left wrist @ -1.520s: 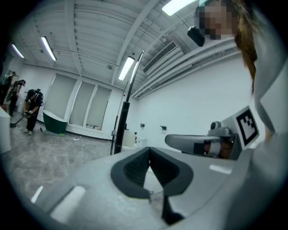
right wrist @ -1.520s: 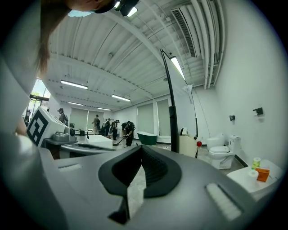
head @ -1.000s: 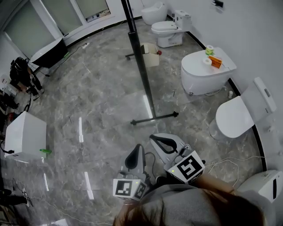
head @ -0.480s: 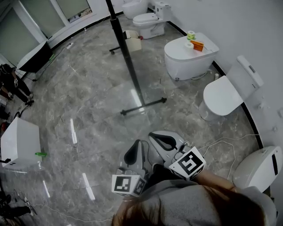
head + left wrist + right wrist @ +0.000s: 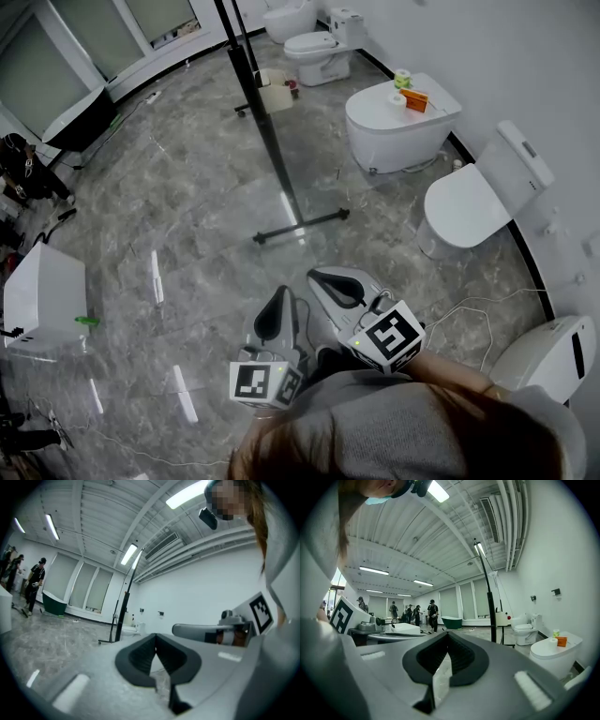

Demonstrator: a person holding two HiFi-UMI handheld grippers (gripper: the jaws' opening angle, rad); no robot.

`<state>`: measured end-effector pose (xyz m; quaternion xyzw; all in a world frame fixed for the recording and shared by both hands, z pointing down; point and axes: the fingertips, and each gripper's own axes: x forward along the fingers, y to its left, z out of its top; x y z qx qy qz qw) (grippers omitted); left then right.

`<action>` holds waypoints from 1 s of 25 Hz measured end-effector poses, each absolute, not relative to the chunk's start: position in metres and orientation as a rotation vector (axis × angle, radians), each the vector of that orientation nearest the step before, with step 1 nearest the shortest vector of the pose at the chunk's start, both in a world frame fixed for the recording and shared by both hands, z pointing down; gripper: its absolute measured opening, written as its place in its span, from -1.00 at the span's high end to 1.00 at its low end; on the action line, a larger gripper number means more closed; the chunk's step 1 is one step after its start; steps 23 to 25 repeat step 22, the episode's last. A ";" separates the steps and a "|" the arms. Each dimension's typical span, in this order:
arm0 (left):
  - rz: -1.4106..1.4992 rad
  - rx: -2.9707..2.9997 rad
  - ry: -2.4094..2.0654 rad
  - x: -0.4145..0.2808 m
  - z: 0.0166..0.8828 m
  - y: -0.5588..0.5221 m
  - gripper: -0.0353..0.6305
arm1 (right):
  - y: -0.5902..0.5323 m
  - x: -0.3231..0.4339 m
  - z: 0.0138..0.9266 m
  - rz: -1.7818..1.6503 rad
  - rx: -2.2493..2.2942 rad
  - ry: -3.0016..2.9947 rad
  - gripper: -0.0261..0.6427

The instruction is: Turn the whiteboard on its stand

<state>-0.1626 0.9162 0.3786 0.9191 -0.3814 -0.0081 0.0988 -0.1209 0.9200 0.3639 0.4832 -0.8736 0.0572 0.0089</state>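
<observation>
The whiteboard stand (image 5: 269, 141) rises from the grey marble floor (image 5: 187, 206), ahead of both grippers and well apart from them. Its black upright runs off the top of the head view, so the board itself is cut off and cannot be made out. Only one foot bar (image 5: 300, 225) lies fully in sight. The left gripper (image 5: 283, 292) and right gripper (image 5: 317, 276) hover low, side by side. Each has its fingers clenched together on nothing. White toilets (image 5: 398, 122) line the right wall. The people far off at the left are too small to read.
</observation>
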 end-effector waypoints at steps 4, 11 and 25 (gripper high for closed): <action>-0.026 2.728 -1.140 -0.153 0.376 0.915 0.89 | 0.920 -0.113 0.358 0.145 1.495 -2.738 0.91; -0.025 2.723 -1.151 -0.148 0.376 0.906 0.89 | 0.912 -0.112 0.362 0.166 1.473 -2.724 0.91; -0.036 2.719 -1.174 -0.152 0.378 0.889 0.89 | 0.893 -0.115 0.361 0.142 1.461 -2.727 0.91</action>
